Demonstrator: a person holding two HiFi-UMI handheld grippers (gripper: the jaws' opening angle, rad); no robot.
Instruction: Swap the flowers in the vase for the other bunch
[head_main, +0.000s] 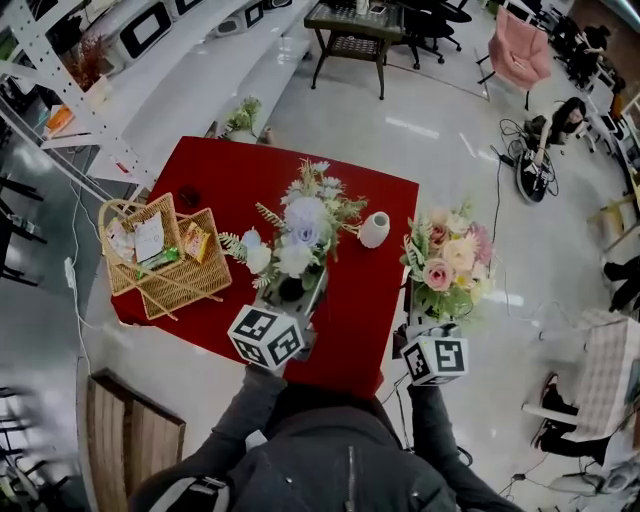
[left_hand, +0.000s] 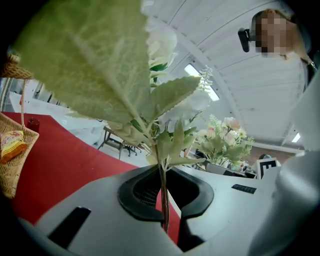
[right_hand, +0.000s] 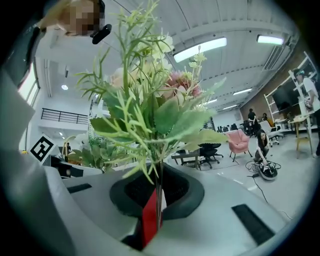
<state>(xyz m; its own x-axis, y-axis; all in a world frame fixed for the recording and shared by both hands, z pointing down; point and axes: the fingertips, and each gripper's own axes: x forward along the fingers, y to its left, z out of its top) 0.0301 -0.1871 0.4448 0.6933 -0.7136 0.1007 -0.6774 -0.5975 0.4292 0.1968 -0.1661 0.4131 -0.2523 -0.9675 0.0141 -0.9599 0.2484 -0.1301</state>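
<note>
My left gripper (head_main: 298, 292) is shut on the thin stem (left_hand: 163, 192) of a white and lavender bunch (head_main: 300, 232), which stands upright over the middle of the red table (head_main: 220, 170). Its big pale leaves (left_hand: 95, 65) fill the left gripper view. My right gripper (head_main: 426, 322) is shut on the stem (right_hand: 158, 200) of a pink and cream bunch (head_main: 450, 262), held just off the table's right edge. The small white vase (head_main: 374, 229) stands upright on the table between the two bunches, with nothing in it. The pink bunch (left_hand: 224, 139) also shows in the left gripper view.
A wicker basket (head_main: 200, 285) with snack packets sits on the table's left part. A wooden seat (head_main: 125, 435) is at the lower left. Behind are a black table (head_main: 355, 35), a pink chair (head_main: 520, 50), floor cables and a seated person (head_main: 565, 120).
</note>
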